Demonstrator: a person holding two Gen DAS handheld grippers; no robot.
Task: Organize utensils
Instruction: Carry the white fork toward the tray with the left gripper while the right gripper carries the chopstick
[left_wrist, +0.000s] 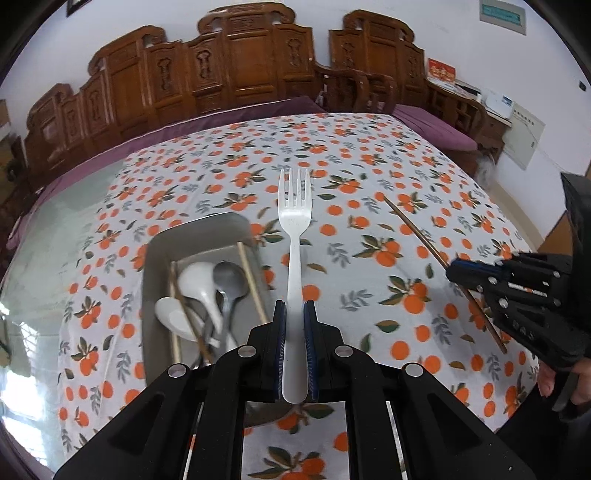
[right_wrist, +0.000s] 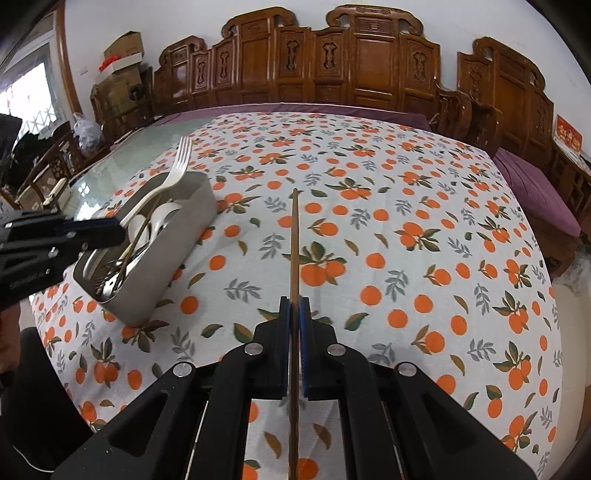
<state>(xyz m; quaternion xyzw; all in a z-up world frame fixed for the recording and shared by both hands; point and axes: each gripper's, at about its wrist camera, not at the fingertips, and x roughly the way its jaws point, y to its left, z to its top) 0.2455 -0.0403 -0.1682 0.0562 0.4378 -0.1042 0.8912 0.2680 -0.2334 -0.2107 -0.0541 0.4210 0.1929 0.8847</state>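
Left fingers (left_wrist: 284, 332) clamping white fork (left_wrist: 294, 221), right fingers (right_wrist: 286, 332) pinching chopstick (right_wrist: 294, 240), no legible writing

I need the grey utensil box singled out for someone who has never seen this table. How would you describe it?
Start at the table under the orange-print tablecloth. The grey utensil box stands on it near the cloth's edge by the bare glass, beside the left gripper, whose jaws hold a white fork. It is the only container there, already holding white and metal spoons and chopsticks.
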